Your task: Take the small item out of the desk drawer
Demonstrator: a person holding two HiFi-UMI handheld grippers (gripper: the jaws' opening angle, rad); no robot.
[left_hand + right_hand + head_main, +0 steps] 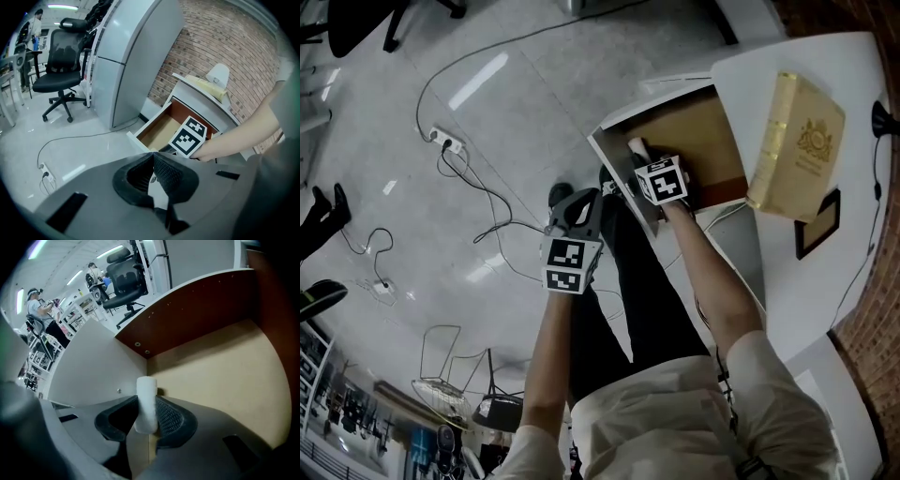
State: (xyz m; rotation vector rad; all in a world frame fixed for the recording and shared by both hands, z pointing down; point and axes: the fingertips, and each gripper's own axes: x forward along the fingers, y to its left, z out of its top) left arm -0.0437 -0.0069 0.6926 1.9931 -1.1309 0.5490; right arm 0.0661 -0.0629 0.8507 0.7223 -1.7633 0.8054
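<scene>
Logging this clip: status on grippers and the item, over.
Left gripper shut, empty, outside the drawer. Right gripper shut on cylinder, down in drawer. Nothing seen in the way.

Glossy pale grey floor [516, 103], streaked with bright reflections. Strip lights [110, 251] overhead. White power strip [445, 142] down on the floor, thin dark cable [483, 192] looping away from it. Red-brown brick wall [220, 42] behind a white desk [806, 291]. Tall grey cabinet [131, 56] nearby, black office chair [63, 65] further off. Far back, possibly shelving [35, 362], too blurred to confirm.
</scene>
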